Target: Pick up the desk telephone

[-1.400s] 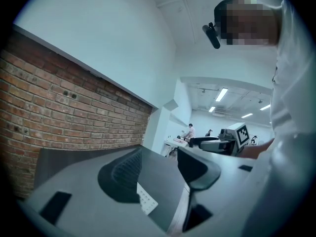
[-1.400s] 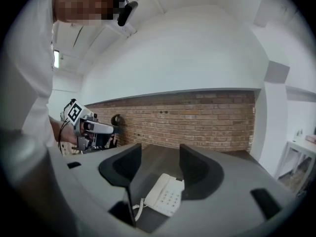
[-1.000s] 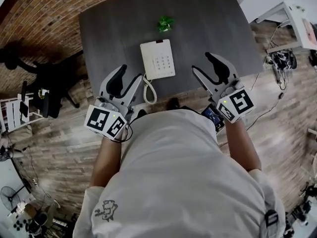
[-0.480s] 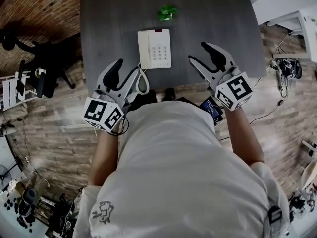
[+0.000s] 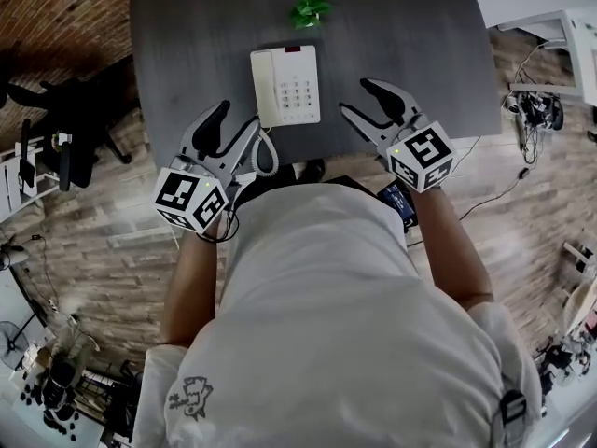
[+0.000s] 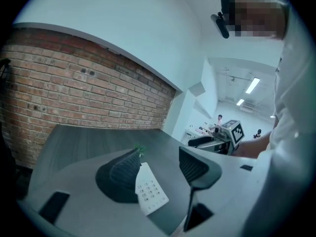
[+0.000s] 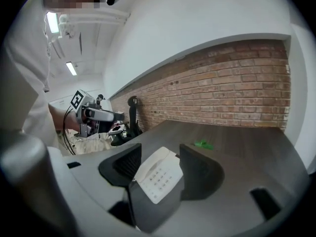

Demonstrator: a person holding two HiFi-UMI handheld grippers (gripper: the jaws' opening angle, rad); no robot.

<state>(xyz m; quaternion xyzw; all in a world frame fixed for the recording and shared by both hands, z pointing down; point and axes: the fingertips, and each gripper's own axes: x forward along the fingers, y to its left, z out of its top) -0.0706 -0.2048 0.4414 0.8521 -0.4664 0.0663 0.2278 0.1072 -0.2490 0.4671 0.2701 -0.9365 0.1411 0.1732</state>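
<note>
Close to the desk's (image 5: 187, 45) near edge, midway along it, the telephone (image 5: 284, 85) lies with its long side running toward the far edge. The left gripper (image 5: 236, 118), whose jaws have just been opening with nothing between them, and the right gripper (image 5: 356, 98), also spread and empty, flank it. The left looks slightly nearer.

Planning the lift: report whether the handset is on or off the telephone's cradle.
On the cradle: in the head view the handset lies flat along the left side of the desk telephone, its coiled cord trailing loose.
</note>
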